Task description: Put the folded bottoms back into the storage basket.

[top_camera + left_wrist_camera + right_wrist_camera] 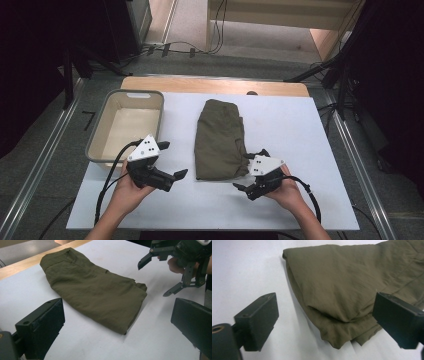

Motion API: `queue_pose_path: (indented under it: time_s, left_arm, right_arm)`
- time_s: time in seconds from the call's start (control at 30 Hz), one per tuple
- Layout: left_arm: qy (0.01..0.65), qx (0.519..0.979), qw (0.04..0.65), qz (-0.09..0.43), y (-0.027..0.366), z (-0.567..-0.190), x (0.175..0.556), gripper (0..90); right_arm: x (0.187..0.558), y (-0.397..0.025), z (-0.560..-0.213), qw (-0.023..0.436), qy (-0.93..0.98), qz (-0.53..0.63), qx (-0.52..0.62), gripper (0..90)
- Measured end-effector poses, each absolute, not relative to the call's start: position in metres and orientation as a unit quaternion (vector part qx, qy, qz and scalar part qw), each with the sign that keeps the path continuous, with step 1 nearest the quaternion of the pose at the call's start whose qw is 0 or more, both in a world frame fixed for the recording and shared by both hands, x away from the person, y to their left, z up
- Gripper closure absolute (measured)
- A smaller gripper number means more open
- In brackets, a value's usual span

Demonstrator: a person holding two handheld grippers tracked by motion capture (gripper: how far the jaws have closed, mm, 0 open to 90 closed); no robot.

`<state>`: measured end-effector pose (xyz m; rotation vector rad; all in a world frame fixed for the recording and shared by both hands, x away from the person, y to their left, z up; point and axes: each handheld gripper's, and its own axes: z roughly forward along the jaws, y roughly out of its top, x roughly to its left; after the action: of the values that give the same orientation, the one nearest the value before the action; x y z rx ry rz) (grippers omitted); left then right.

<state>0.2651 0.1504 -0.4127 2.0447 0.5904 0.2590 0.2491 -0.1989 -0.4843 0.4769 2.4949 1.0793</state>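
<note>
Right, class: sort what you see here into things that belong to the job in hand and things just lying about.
Belongs to the job:
- folded olive garment
- left gripper, open
- right gripper, open beside the garment's near corner

Just lying about:
- grey bin, nothing in it
- white table cover
- floor cables

Black tongs (172,161), dotted grey plates, black cables, seemingly sleeveless forearms

A folded olive garment (219,140) lies in the middle of the white worktop (280,200). To its left, at the worktop's edge, sits a beige basin (95,145). The left tongs (170,160) hover between basin and garment, jaws spread apart. The right tongs (250,170) sit at the garment's near right corner, jaws also apart, one tip just beside the cloth.
</note>
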Motion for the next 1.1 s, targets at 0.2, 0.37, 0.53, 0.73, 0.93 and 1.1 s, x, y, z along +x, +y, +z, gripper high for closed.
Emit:
queue_pose_path:
  time_s: [0.2,0.37,0.53,0.73,0.93,1.1]
  left_arm:
    - [0.243,0.837,0.478,0.106,0.151,-0.413,0.265,0.0]
    - [0.243,0.837,0.479,0.106,0.151,-0.413,0.265,0.0]
    - [0.244,0.837,0.478,0.106,0.15,-0.413,0.265,0.0]
    - [0.244,0.838,0.477,0.105,0.15,-0.414,0.265,0.0]
    - [0.245,0.837,0.477,0.105,0.151,-0.414,0.265,0.0]
    - [0.242,0.839,0.475,0.105,0.15,-0.414,0.265,0.0]
  right_arm:
    - [0.256,-0.197,-0.492,0.192,0.895,0.371,0.158,13.9]
    - [0.262,-0.197,-0.497,0.185,0.898,0.369,0.15,20.7]
    - [0.265,-0.198,-0.502,0.176,0.906,0.358,0.14,22.9]
    - [0.268,-0.197,-0.505,0.173,0.909,0.357,0.131,30.2]
    - [0.272,-0.197,-0.511,0.165,0.914,0.348,0.131,34.5]
    - [0.273,-0.197,-0.514,0.154,0.915,0.348,0.135,38.8]
